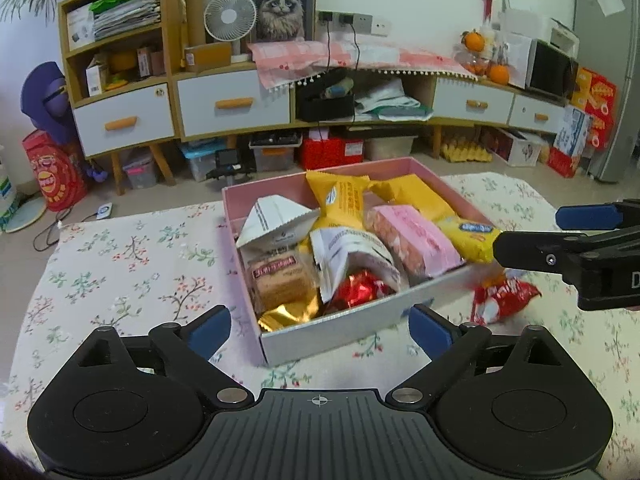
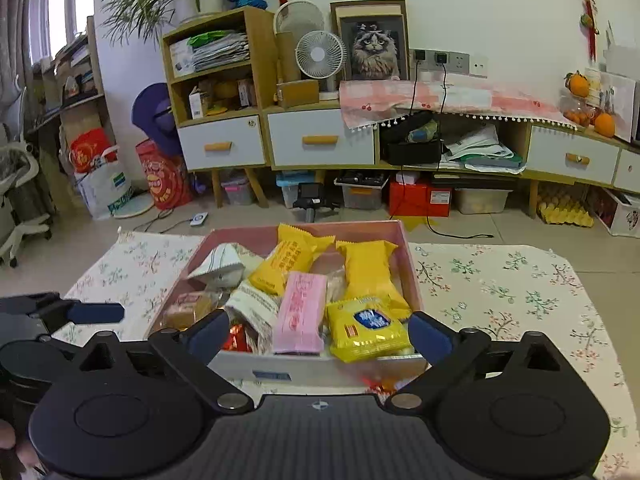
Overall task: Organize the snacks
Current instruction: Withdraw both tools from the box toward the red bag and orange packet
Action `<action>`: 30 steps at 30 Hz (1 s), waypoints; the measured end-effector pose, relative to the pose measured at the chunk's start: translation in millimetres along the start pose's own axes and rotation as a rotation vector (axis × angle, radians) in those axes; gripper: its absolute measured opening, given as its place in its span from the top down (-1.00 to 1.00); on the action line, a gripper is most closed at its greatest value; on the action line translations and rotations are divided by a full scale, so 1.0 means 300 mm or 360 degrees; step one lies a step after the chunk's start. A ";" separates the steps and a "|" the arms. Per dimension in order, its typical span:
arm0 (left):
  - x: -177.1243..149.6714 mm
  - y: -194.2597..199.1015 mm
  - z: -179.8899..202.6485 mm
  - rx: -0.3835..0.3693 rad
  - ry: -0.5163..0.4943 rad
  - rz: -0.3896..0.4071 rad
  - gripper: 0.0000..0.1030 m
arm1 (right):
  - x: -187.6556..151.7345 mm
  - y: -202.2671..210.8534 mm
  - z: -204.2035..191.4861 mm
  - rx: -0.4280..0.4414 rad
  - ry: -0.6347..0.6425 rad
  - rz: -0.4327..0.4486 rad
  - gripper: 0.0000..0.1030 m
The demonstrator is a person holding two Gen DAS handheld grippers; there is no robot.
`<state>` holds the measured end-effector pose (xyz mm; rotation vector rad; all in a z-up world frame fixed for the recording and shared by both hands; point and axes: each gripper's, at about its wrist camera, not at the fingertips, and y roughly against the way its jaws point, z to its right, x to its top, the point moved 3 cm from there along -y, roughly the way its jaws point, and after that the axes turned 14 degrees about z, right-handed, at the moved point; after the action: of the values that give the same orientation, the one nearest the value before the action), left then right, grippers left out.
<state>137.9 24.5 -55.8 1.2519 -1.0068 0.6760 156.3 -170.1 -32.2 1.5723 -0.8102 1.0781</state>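
While your left gripper (image 1: 318,330) and right gripper (image 2: 318,330) both stand spread and empty, the pink cardboard box (image 1: 340,330) lies just ahead on the floral cloth (image 1: 120,264), packed with crinkled foil and plastic snack packets (image 2: 366,328). One glossy red packet (image 1: 502,294) lies outside, beside its right wall.

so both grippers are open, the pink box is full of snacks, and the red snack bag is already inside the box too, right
Not quite. The red snack bag is not inside: the left wrist view shows it lying on the floral tablecloth just outside the pink box, beside its near right corner. The rest holds: the left gripper and right gripper are open.
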 end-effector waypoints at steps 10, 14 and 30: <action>-0.036 0.054 0.022 -0.0014 -0.0025 -0.0056 -0.90 | -0.046 0.080 -0.002 0.0024 0.0072 -0.0071 -0.53; -0.061 0.063 0.043 -0.0032 -0.0075 -0.0078 -0.90 | -0.077 0.103 0.004 0.0034 0.0114 -0.0127 -0.53; -0.124 0.007 0.147 -0.0107 -0.0148 -0.0156 -0.90 | -0.205 0.147 0.130 -0.0019 0.0266 -0.0298 -0.53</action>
<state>109.3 -14.0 -88.1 1.2745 -1.0288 0.5080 103.4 -220.0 -76.2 1.4935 -0.5448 1.0497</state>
